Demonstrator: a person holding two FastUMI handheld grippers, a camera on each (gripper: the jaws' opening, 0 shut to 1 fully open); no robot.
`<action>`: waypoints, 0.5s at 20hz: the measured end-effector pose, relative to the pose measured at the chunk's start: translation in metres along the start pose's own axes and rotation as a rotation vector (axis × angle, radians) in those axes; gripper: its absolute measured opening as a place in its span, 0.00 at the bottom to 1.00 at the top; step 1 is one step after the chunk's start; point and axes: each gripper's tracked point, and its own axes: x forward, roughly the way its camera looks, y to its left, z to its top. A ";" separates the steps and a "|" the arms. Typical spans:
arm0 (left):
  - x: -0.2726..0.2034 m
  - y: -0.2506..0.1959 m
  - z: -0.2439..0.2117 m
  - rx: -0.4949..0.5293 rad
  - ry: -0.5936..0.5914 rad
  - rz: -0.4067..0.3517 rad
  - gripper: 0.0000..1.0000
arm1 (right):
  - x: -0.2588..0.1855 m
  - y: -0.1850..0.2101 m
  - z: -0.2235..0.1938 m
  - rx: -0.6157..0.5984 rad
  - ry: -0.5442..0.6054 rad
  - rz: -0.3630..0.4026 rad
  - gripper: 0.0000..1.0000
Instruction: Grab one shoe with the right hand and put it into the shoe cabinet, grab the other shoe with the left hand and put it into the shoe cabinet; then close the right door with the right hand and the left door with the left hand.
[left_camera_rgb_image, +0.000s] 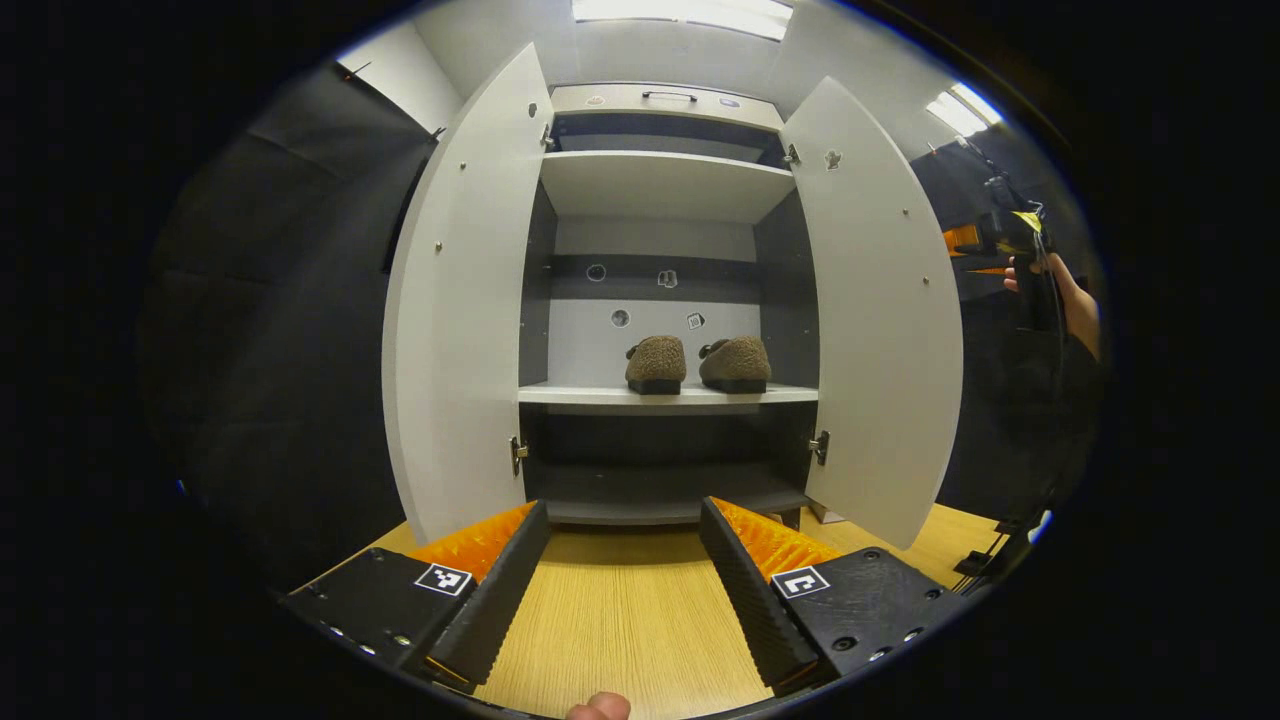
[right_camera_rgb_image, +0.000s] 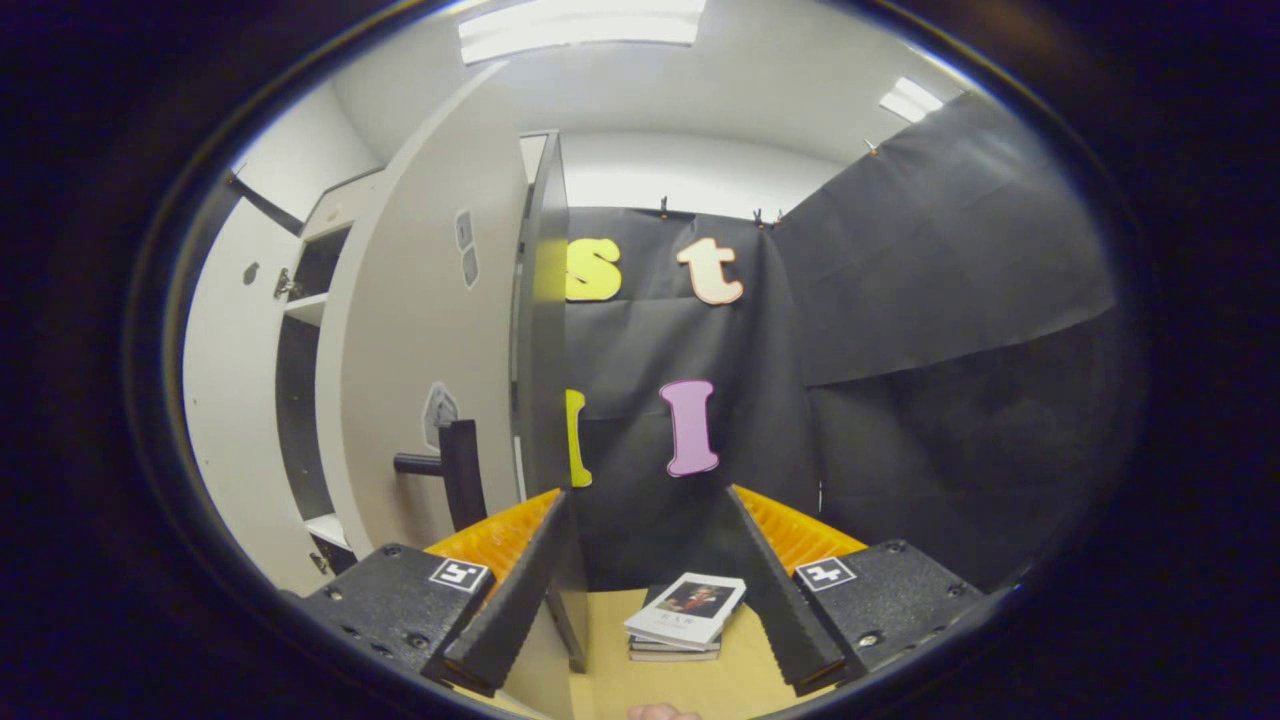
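Already both shoes sit on the cabinet's middle shelf; both grippers gape empty. Next, I judge, the right one pushes the right door shut.

Booth backdrop: black cloth wall hung in wrinkled panels, clipped along its top edge to a white wall behind. In the left gripper view the same black cloth covers the left side, with another stretch at far right. Ceiling white, with bright rectangular light panels: one overhead and one off to the right; in the right gripper view one panel sits at top centre and a smaller one at right. Light wood-grain counter at the bottom. Small stack of books lies on the counter near the cloth
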 end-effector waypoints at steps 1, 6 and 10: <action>0.001 0.000 0.001 0.000 -0.003 -0.002 0.93 | 0.000 0.003 -0.003 0.006 -0.003 0.019 0.95; 0.003 0.001 0.007 0.000 -0.014 0.002 0.93 | -0.004 0.024 -0.004 0.009 -0.003 0.075 0.94; 0.004 0.003 0.008 0.001 -0.016 0.004 0.93 | -0.006 0.057 -0.006 0.010 0.005 0.142 0.94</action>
